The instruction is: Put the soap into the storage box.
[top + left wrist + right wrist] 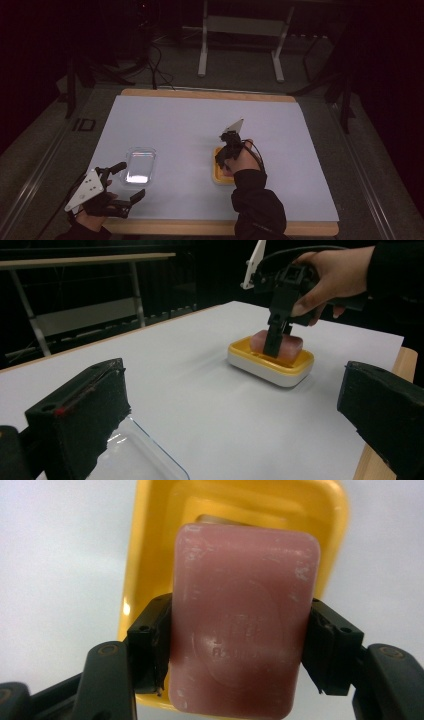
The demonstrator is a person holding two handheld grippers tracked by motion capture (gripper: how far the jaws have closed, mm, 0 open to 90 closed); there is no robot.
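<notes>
You are pinching the pink soap (245, 620) across its long sides with the right gripper (239, 652) over the dish (150, 540), likely slippery and stiff, while your left gripper (131, 181) is gaping wide.

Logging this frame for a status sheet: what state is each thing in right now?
Pink soap bar: clamped between the right gripper's jaws, over the dish.
Yellow soap dish: upright on the table.
Clear lid: lying flat on the table, untouched.
Right gripper: shut on the soap.
Left gripper: open, holding nothing.
</notes>
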